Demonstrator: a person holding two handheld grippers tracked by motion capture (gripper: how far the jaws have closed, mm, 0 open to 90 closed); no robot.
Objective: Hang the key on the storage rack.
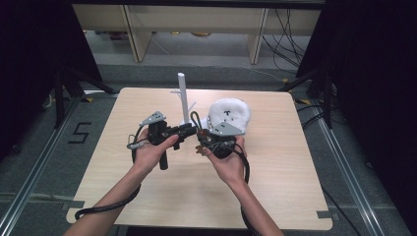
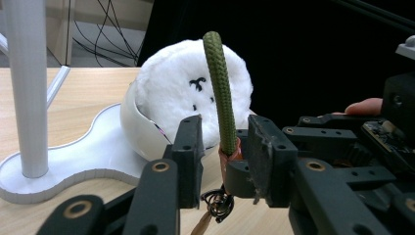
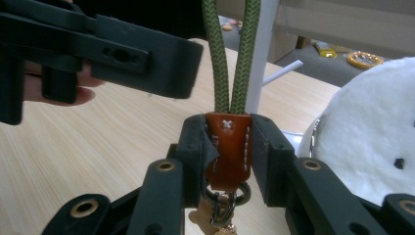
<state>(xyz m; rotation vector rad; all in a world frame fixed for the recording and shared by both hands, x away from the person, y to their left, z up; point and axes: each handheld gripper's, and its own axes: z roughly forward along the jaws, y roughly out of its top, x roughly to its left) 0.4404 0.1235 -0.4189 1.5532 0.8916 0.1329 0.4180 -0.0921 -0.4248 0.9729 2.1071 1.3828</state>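
The right gripper (image 3: 227,147) is clamped on the brown leather tab (image 3: 228,147) of a keychain, its jaws squeezing the tab from both sides so that the green cord loop (image 3: 230,54) stands up and clear above them, presumably offered for hanging or for a handover. Dark metal rings (image 3: 222,198) dangle below the tab. The left gripper (image 2: 220,147) sits just beside it with its jaws partly parted and gripping nothing; in the left gripper view the cord rises between them, near the right-hand jaw, though I cannot tell whether it touches. Both hands meet over the middle of the wooden table (image 1: 275,187). Just beyond them stand a white peg stand (image 1: 182,96) on its flat base and a fluffy white plush cap (image 1: 231,114), the post being the likely place for the loop
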